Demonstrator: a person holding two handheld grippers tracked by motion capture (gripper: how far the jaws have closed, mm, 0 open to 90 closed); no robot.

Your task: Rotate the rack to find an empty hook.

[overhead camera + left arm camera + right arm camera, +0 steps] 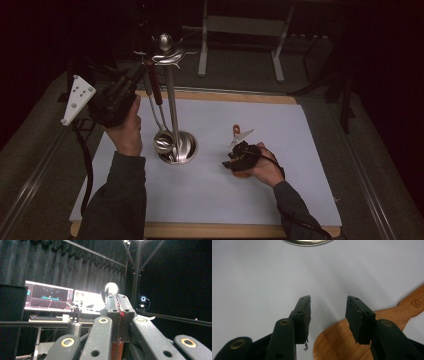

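A person works 2 grippers over a white sheet (210, 185) on a wooden board. The left gripper (131, 82), raised beside a steel utensil stand (172, 107), has its jaws clenched on the reddish-brown handle of a ladle (156, 92) hanging from the stand's top hook; the ladle's bowl rests low near the round base. The right gripper (328, 308) hovers with jaws parted and nothing between them, over a wooden spatula (339, 340) lying flat on the sheet.
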